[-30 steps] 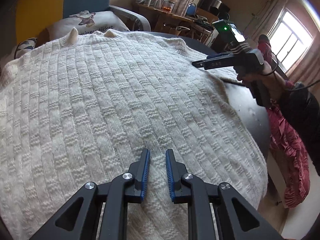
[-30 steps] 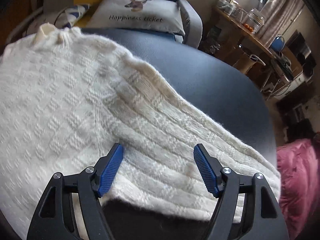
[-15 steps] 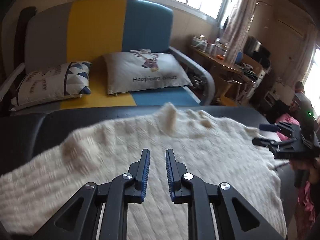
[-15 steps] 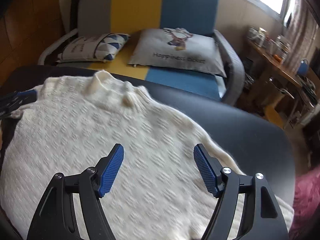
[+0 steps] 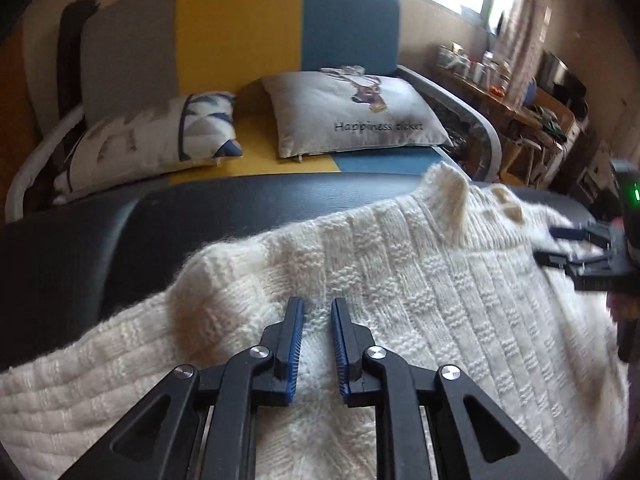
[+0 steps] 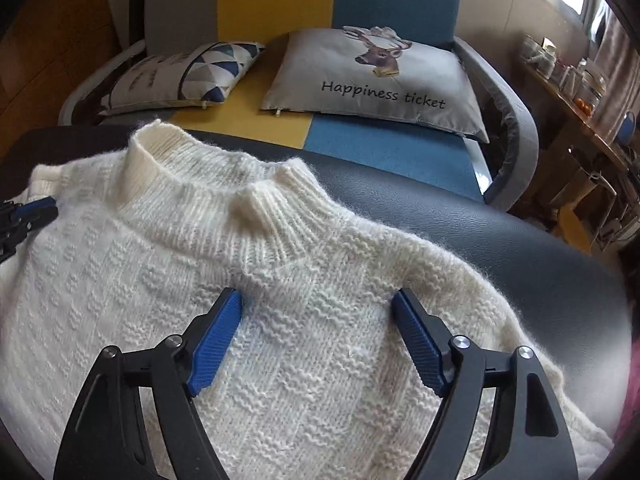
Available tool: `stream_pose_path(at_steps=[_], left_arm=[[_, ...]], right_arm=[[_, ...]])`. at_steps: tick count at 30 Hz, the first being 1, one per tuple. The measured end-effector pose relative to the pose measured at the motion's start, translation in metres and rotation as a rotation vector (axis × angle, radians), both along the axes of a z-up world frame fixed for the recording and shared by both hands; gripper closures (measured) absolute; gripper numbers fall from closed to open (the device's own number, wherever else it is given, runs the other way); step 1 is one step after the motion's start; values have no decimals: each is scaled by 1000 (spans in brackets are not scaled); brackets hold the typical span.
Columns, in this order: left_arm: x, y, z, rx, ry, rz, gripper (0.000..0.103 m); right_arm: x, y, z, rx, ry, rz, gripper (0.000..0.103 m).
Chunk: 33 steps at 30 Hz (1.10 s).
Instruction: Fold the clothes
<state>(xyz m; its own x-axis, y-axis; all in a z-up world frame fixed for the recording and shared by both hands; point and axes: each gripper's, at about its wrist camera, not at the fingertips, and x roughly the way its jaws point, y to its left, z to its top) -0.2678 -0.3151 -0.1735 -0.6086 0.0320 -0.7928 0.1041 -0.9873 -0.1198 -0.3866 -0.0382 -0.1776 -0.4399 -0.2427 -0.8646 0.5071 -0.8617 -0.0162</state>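
Sweater [image 6: 280, 280]: cream knit spread flat on the dark padded surface [image 6: 520, 248], ribbed collar [image 6: 224, 184] toward the sofa – laid open like this, I judge, so both shoulders can be reached for a first fold
Right gripper [image 6: 316, 308]: poised above the knit just below the collar, on the shoulder side nearer the bare surface; jaws wide and widening, nothing caught between them, the fabric lying flat under the gap
Left gripper [image 5: 318, 312]: over the opposite shoulder, where the sleeve [image 5: 100, 360] runs off to the side; jaws drawn close with a narrow slit left, no wool pinched in it – released, not grasping
Why the pairing: one tool per shoulder suggests a symmetrical pick, top edge lifted evenly
Fold state: none visible yet; body and sleeve lie unfolded
Background: sofa [image 6: 276, 0] with two cushions behind the surface, not involved
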Motion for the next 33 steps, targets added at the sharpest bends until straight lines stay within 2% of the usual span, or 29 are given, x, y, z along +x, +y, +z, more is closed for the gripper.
stream_pose_path(at_steps=[4, 6, 11, 13, 14, 15, 18, 23, 25, 27, 32, 33], left_arm=[[-3, 6, 20, 47, 59, -10, 88], [-13, 19, 27, 60, 78, -34, 88], [-49, 49, 21, 33, 55, -49, 88], [-58, 52, 15, 36, 46, -32, 88], [-61, 54, 11, 10, 43, -26, 87], [-64, 54, 5, -31, 33, -13, 87], [-60, 47, -3, -39, 26, 9, 87], [-50, 46, 11, -12, 55, -3, 87], [-49, 52, 17, 11, 88, -36, 87], [-56, 62, 17, -2, 94, -62, 87], [-78, 81, -1, -35, 39, -80, 87], [-79, 82, -5, -42, 35, -73, 87]], right_arm=[[9, 3, 23, -34, 20, 27, 23], [8, 1, 35, -99, 4, 59, 23], [-1, -21, 38, -135, 8, 115, 23], [-12, -32, 32, -83, 33, 92, 23], [-18, -36, 29, -54, 45, 74, 23], [-24, -40, 20, 32, 74, 35, 23], [-37, -30, 0, 78, 72, -45, 23], [-32, -9, 9, -15, 74, -81, 23], [-30, -5, 17, 1, 102, -81, 23], [-28, -2, 24, 18, 131, -80, 23], [-37, -11, 12, 31, 103, -53, 23], [-39, -14, 4, 77, 120, -60, 23]])
